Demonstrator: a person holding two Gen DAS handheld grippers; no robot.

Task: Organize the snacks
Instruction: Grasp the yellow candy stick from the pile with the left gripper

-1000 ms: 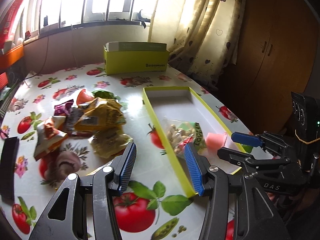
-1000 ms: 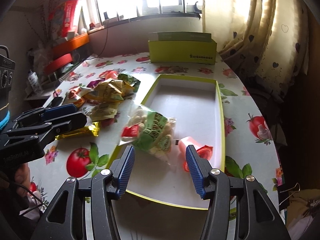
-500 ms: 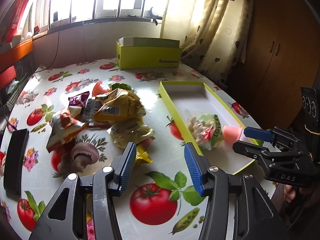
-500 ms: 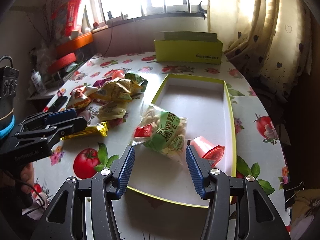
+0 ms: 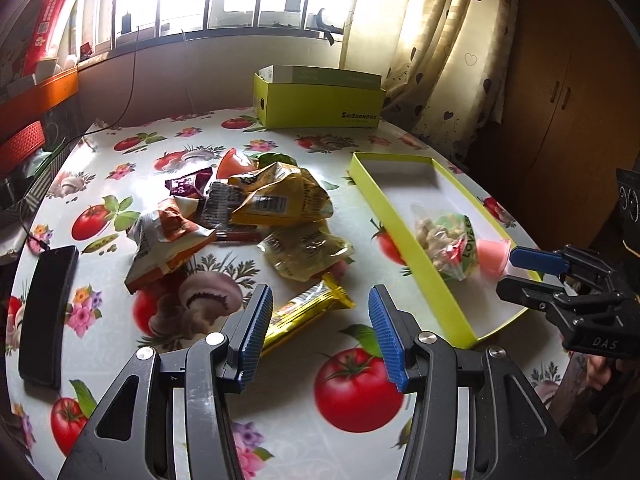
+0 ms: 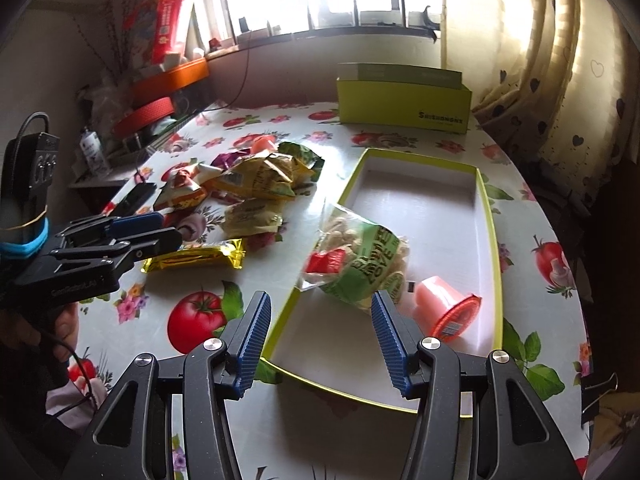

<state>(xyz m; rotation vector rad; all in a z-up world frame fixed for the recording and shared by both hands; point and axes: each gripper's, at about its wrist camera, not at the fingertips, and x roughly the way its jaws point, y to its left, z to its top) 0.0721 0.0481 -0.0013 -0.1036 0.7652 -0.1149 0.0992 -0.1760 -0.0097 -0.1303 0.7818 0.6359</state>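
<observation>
Having swung from the tray (image 5: 404, 236) toward the gold bar (image 5: 308, 312), left gripper (image 5: 316, 328) is approaching released; straddle it squarely.

**Snack heap on the left, shallow tray on the right**

In the left wrist view, a round table with a fruit-and-vegetable printed oilcloth (image 5: 192, 360) fills the frame. A heap of crinkled foil snack packets (image 5: 256, 208) lies at centre left. In front of it, toward the bottom, a gold-wrapped snack bar (image 5: 308, 312) lies apart. A flat black phone (image 5: 46, 312) rests at the left edge. A shallow yellow-green cardboard tray (image 5: 400, 232) lies right of the heap; in its near end a clear bag of nuts with a green label (image 5: 448, 240) lies touching a small pink jelly cup (image 5: 494, 256) on its right. Behind everything, top centre, stands an open yellow-green cardboard box (image 5: 320, 108).
</observation>
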